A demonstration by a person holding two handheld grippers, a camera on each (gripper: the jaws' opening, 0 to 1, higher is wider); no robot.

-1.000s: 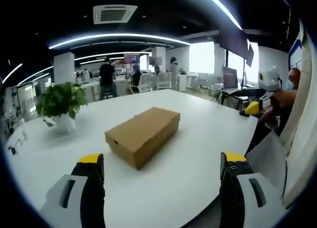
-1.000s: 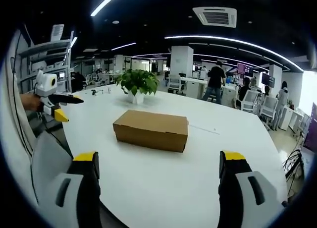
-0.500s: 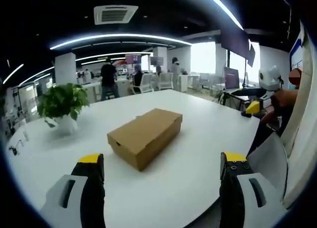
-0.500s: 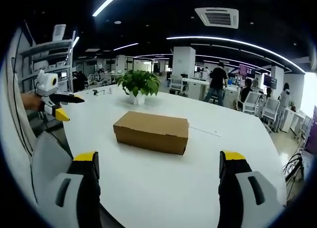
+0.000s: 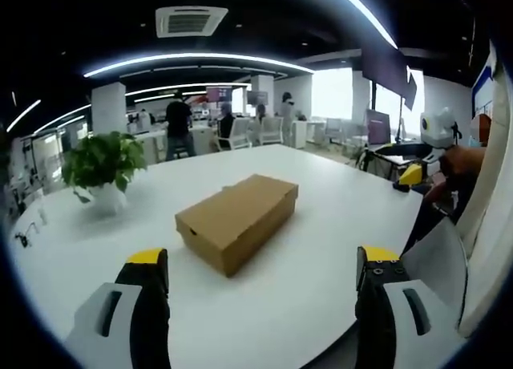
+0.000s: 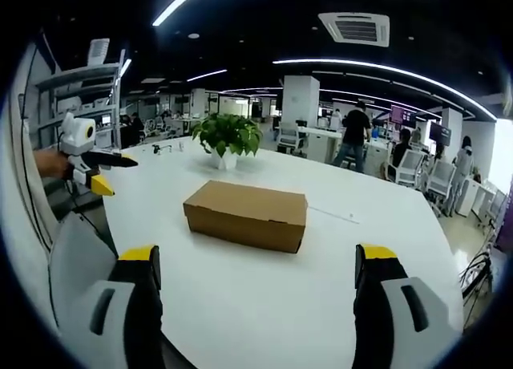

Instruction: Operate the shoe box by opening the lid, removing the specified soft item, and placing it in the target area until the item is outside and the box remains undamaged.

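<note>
Still closed shoe box [image 5: 237, 219], both tongs [image 5: 260, 265] apart as before

No legible text, label, brand or number is appearing in either view; the cardboard shoe box [image 5: 237, 220] [image 6: 246, 214] at frame centre is showing plain, unprinted faces.

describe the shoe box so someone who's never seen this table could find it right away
On the big white table, look near the middle, in front of the potted plant. The shoe box is a plain brown cardboard box, lid shut, the only box there.
</note>
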